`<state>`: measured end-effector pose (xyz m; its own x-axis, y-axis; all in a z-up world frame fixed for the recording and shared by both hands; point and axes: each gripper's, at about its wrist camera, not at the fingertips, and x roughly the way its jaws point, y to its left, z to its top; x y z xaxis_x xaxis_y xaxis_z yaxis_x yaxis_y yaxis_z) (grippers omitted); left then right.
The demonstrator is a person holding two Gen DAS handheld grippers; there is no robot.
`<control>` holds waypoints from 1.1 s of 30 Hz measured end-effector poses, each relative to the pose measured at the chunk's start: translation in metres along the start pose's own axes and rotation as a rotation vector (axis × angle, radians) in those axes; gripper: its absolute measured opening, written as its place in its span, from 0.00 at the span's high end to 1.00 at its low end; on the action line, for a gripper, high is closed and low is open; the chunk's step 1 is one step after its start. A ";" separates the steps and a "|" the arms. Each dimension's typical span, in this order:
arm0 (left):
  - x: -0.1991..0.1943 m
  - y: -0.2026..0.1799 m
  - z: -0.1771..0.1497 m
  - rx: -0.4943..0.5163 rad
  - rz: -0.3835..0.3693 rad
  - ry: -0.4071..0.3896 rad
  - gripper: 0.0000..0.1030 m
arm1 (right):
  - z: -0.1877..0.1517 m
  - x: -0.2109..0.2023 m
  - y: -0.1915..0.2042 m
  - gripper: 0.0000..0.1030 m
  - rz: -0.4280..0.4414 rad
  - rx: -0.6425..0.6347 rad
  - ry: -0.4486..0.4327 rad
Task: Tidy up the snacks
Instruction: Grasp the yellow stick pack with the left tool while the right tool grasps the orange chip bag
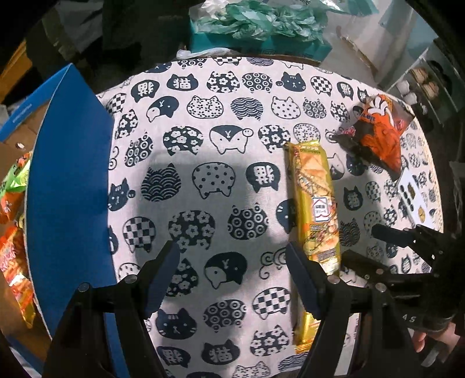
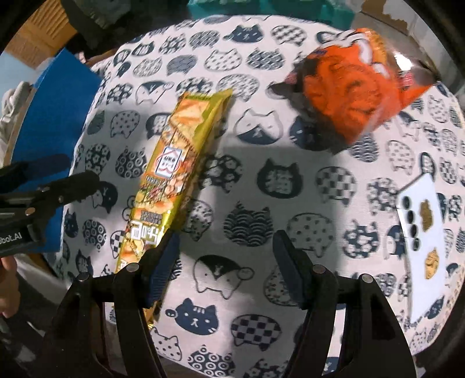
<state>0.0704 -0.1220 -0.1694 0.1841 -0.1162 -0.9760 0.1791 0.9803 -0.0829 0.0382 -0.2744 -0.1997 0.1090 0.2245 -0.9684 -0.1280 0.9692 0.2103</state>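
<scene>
Right wrist view: orange bag [image 2: 357, 87] blurred, both grippers' fingers apart, empty; gold pack [image 2: 171, 174] partly hidden.

Both wrist views look steeply down, close above the cat-print tablecloth [image 1: 232, 180], sharing the yellow snack pack [image 2: 174, 162].

We see a round table under a cat-print tablecloth [image 1: 221, 186]. A white phone [image 2: 423, 241] lies near its edge; crumpled green plastic [image 1: 261, 20] sits behind.
</scene>
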 end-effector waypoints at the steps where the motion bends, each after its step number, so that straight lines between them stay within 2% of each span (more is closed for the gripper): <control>1: 0.000 -0.001 0.001 -0.007 -0.015 0.000 0.23 | 0.000 -0.004 0.000 0.34 -0.006 0.013 -0.008; 4: 0.001 -0.008 0.003 -0.038 -0.057 -0.002 0.18 | -0.005 -0.017 -0.014 0.28 -0.028 0.051 -0.023; 8: 0.011 -0.024 0.007 -0.055 -0.092 0.019 0.17 | -0.014 -0.027 -0.036 0.28 -0.070 0.080 -0.038; 11: 0.017 -0.038 0.008 -0.047 -0.090 0.017 0.17 | -0.015 -0.037 -0.065 0.28 -0.068 0.108 -0.042; 17: 0.029 -0.060 0.006 0.000 -0.076 0.033 0.17 | -0.019 -0.043 -0.087 0.28 -0.080 0.154 -0.047; 26: 0.054 -0.077 0.001 0.054 -0.066 0.071 0.17 | -0.016 -0.044 -0.089 0.28 -0.074 0.176 -0.062; 28: 0.055 -0.077 0.000 0.060 -0.067 0.067 0.24 | -0.014 -0.043 -0.088 0.28 -0.071 0.183 -0.065; 29: 0.056 -0.078 0.000 0.065 -0.067 0.068 0.32 | -0.011 -0.042 -0.087 0.28 -0.070 0.188 -0.067; 31: 0.057 -0.080 -0.002 0.086 -0.052 0.052 0.42 | -0.010 -0.044 -0.089 0.28 -0.061 0.201 -0.073; 33: 0.057 -0.081 -0.001 0.101 -0.063 0.044 0.63 | -0.006 -0.046 -0.091 0.28 -0.055 0.217 -0.081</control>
<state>0.0654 -0.2077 -0.2187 0.1268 -0.1677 -0.9776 0.2856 0.9500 -0.1259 0.0390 -0.3732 -0.1748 0.1894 0.1692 -0.9672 0.0943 0.9774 0.1895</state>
